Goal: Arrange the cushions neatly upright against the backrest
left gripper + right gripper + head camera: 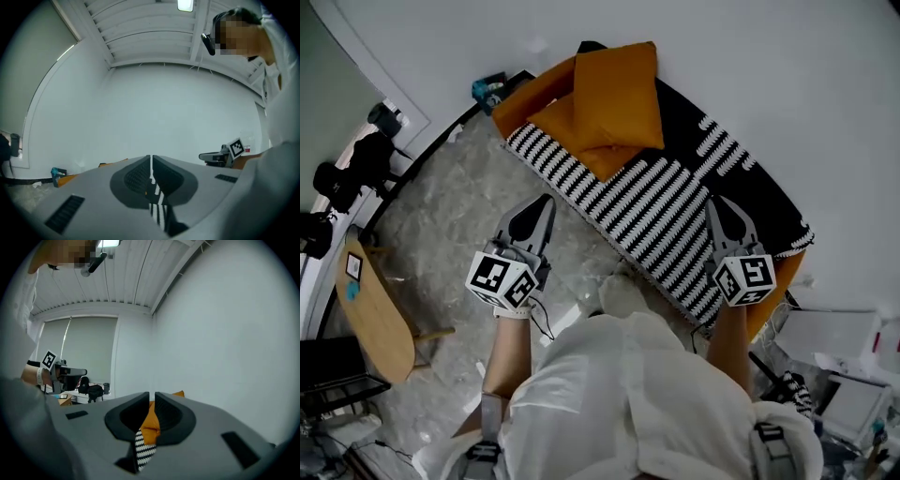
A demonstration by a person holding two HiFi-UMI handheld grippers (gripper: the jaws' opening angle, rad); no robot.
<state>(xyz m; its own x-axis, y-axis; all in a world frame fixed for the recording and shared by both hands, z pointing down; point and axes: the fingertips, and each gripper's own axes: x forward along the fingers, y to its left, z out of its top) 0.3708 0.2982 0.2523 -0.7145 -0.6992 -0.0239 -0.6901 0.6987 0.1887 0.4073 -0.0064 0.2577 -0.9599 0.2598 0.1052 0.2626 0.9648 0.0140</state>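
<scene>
Nearest us, the left tool [546,202] is over the floor just short of the sofa's [520,103] front edge. The right tool [715,201] is over that edge. Both point level, and each has its jaws pressed together with nothing between them. Both are well apart from the work.

The striped cover [647,211] lies across the seat. The two orange cushions [614,94] are heaped at the sofa's far left end, one overlapping the other. Neither stands squarely against the backrest [769,197].

We judge the step in hand to be the reach. We recommend:
- spreading the jaws before arrival;
- taking one cushion per tool by an upper corner;
- lifting clear so the cover is not dragged;
- seating each cushion on its lower edge, side by side, leaning on the backrest.
</scene>
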